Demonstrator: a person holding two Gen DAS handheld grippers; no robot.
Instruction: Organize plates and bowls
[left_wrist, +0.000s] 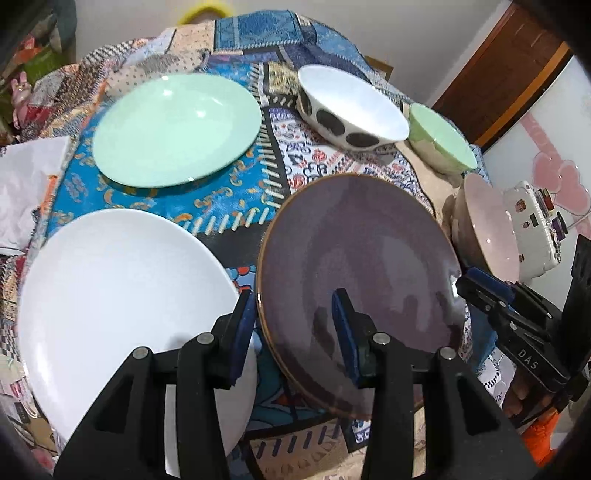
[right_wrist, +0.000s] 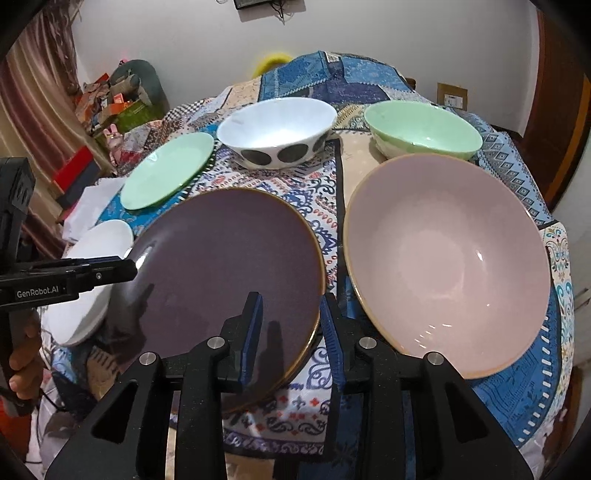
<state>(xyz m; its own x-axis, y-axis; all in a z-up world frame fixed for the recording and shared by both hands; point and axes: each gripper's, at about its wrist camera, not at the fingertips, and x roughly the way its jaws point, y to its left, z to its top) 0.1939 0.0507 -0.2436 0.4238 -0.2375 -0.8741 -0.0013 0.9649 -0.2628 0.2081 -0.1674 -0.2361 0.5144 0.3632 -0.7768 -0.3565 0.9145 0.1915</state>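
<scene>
A dark purple plate (left_wrist: 362, 258) (right_wrist: 221, 258) lies on the patchwork tablecloth (left_wrist: 229, 206) between both grippers. My left gripper (left_wrist: 293, 295) (right_wrist: 129, 266) is open astride its left rim, one finger outside next to the white plate (left_wrist: 122, 295) (right_wrist: 92, 295). My right gripper (right_wrist: 290, 299) (left_wrist: 465, 280) is open astride the right rim, with cloth showing between rim and outer pad. A pink bowl (right_wrist: 447, 258) (left_wrist: 487, 229) stands just right of it. Farther back are a mint plate (left_wrist: 177, 129) (right_wrist: 166, 171), a white bowl with black spots (left_wrist: 351, 107) (right_wrist: 275, 129) and a green bowl (left_wrist: 439, 136) (right_wrist: 421, 125).
White paper (left_wrist: 29, 177) lies at the table's left edge. A white case with stickers (left_wrist: 532, 225) sits beyond the pink bowl. Boxes and clutter (right_wrist: 110, 99) stand off the table to the left. A person's hand (right_wrist: 22, 365) holds the left gripper's handle.
</scene>
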